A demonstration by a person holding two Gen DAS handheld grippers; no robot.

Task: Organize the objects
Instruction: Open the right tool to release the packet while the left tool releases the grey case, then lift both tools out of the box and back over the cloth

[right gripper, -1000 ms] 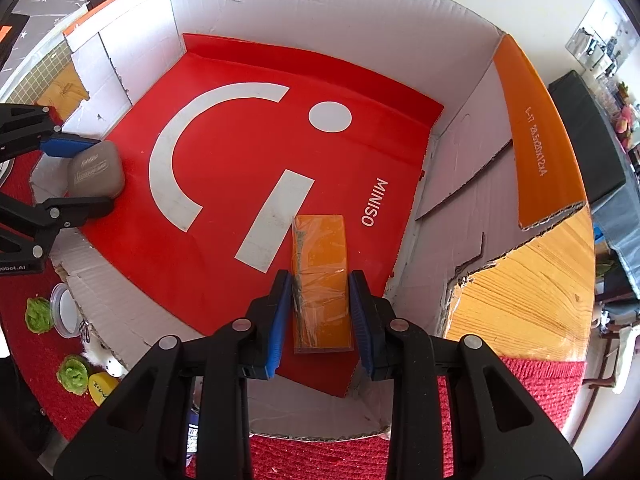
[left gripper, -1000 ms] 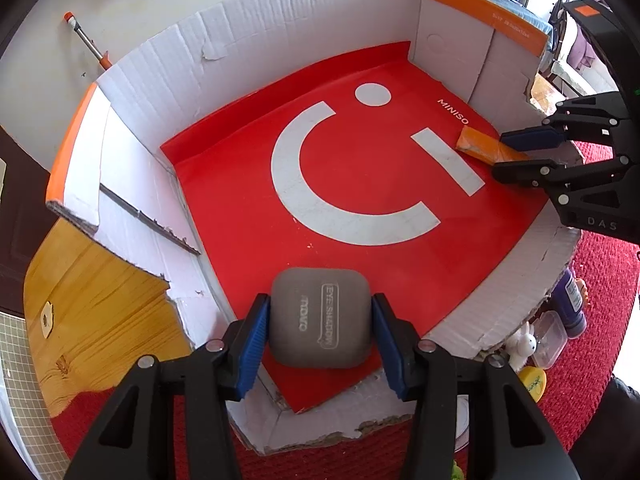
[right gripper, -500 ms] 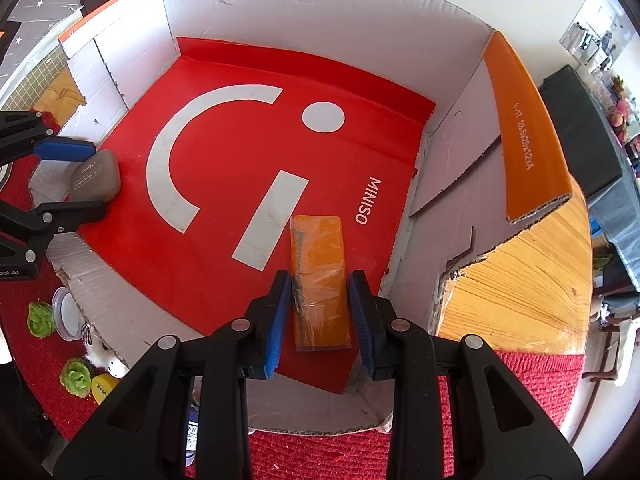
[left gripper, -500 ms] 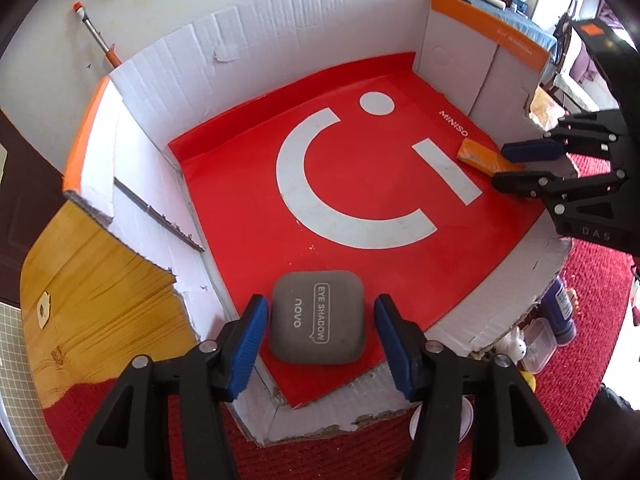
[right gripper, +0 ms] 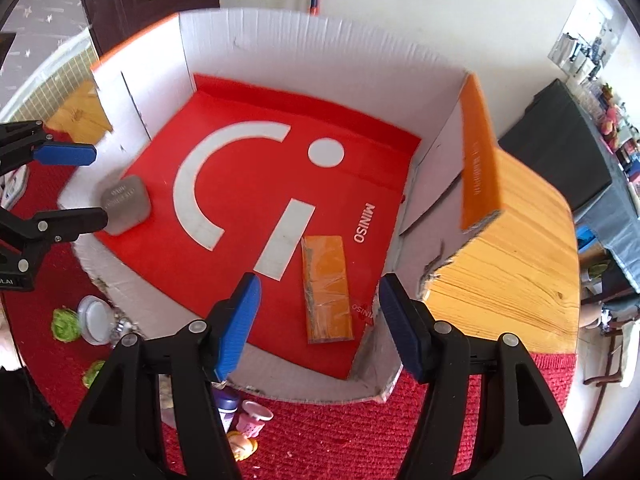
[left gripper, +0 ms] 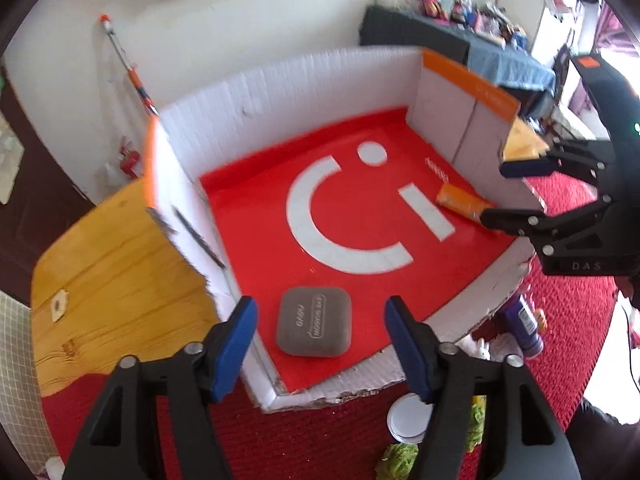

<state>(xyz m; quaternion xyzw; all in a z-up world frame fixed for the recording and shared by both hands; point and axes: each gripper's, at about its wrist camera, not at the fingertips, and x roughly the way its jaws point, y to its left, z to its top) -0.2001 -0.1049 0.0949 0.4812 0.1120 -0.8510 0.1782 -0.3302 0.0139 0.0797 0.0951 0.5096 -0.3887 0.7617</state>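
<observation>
Both let go at once: the left gripper [left gripper: 320, 344] was opening off the grey case [left gripper: 314, 327] at the box's [left gripper: 280, 80] near-left corner, the right gripper [right gripper: 318, 316] opening off the orange packet [right gripper: 326, 288] near-right.

You see a red carpet [right gripper: 328, 440] carrying 1 open cardboard box [right gripper: 304, 40], with a round lidded jar [right gripper: 94, 316], green clumps [right gripper: 66, 324] and a small pink container [right gripper: 254, 416] lying beside it.
</observation>
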